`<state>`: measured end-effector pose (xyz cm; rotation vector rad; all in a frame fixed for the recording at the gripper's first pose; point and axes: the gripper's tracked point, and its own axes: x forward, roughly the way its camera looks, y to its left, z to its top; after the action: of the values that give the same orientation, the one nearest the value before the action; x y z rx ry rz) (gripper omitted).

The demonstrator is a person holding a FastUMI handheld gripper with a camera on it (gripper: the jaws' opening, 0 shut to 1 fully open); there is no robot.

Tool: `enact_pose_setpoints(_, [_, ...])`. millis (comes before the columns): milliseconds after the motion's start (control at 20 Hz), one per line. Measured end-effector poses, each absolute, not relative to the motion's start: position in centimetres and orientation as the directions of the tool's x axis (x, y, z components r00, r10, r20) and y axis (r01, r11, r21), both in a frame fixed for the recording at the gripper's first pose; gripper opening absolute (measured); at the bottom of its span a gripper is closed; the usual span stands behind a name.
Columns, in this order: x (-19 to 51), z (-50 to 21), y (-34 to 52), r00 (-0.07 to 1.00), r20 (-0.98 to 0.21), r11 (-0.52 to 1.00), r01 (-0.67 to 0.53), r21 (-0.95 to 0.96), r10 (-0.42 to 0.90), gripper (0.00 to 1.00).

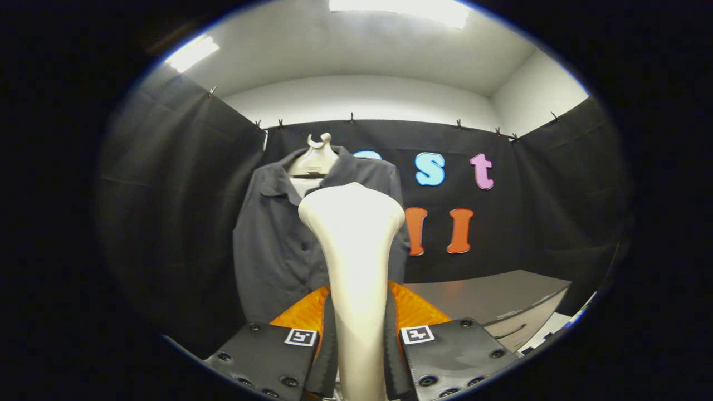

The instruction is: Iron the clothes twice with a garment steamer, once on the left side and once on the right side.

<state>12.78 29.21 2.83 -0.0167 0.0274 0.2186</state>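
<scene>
Between the fingers of the gripper [361,328] stands the steamer [354,250], a pale handle that widens to a rounded head; both fingers press against its sides, clamped on it. Beyond the head hangs the shirt [278,245] (dark grey, collared, buttoned down the front) on a pale hanger [315,159] against the booth's black wall. The head seems to sit short of the cloth, though depth is hard to judge. Off to the right stands a grey table [501,298].
</scene>
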Motion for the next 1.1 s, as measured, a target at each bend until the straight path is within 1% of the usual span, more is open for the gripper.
enact_pose_setpoints(200, [14.6, 3.0, 36.5, 0.960, -0.050, 0.961, -0.275, -0.002, 0.275, 0.41])
enact_pose_setpoints(350, [17.4, 3.1, 40.0, 0.960, -0.050, 0.961, -0.278, -0.006, 0.277, 0.41])
enact_pose_setpoints(500, [20.2, 1.5, 43.3, 0.963, -0.069, 0.964, -0.263, -0.038, 0.260, 0.41])
enact_pose_setpoints(750, [23.7, -0.6, 46.7, 0.964, -0.121, 0.970, -0.241, -0.037, 0.235, 0.41])
enact_pose_setpoints(1100, [25.7, -0.5, 47.9, 0.972, -0.116, 0.976, -0.211, -0.051, 0.204, 0.41])
